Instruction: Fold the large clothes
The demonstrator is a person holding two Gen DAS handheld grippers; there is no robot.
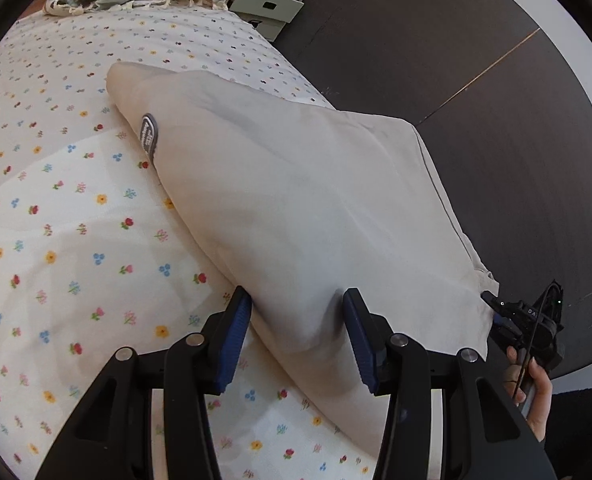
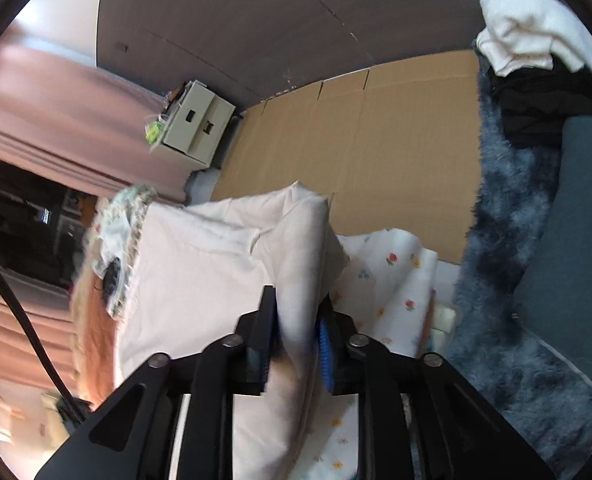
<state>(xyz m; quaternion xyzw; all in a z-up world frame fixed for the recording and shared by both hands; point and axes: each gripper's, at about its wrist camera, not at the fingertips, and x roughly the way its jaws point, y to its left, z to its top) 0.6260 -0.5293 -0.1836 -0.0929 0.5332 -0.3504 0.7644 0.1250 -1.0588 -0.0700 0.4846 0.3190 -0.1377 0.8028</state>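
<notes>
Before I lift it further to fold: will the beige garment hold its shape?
Probably not. The beige garment sags in soft folds between the left gripper and right gripper, so it looks floppy and light, likely to droop.

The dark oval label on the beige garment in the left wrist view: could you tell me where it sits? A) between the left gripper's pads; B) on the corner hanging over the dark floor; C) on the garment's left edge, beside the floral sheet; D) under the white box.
C: the dark oval label lies on the left edge of the beige garment, next to the floral sheet, far from the left gripper.
</notes>
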